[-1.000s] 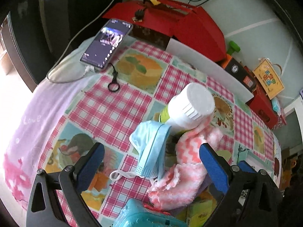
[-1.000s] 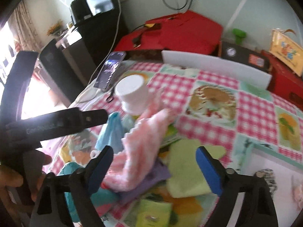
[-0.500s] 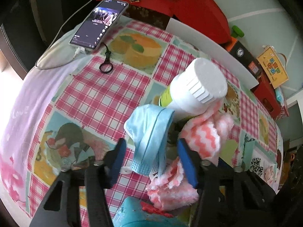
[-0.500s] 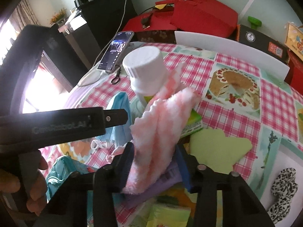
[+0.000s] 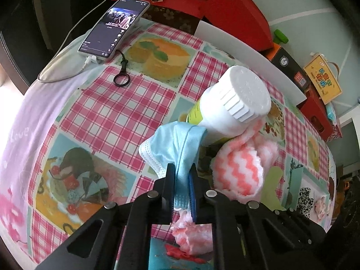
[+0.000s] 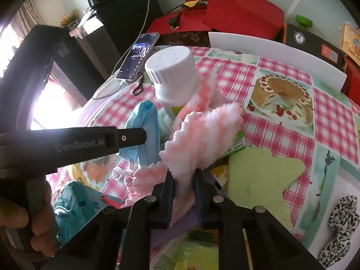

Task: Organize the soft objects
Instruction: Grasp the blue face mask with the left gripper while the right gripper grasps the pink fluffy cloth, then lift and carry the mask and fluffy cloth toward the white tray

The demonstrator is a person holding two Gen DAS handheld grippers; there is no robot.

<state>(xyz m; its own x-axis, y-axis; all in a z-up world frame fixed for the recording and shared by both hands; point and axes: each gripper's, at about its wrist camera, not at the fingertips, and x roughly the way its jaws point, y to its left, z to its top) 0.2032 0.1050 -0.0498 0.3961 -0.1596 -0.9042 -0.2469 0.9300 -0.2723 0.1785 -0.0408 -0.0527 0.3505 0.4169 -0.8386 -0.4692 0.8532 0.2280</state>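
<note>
On the desk (image 5: 117, 112), the bottle (image 5: 227, 105) is standing behind the face mask (image 5: 177, 144), with the fluffy cloth (image 6: 202, 132) leaning against its right side. The phone (image 5: 114, 27) is lying at the far left edge, and the sponge cloth (image 6: 258, 173) is lying right of the pile.

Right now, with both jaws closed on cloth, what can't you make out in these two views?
- Bottle label: both views, hidden by the face mask and pink zigzag cloth.
- Teal item: cut off behind gripper bodies.
- Phone screen text: too small.
- Purple cloth: mostly covered, right view.
</note>
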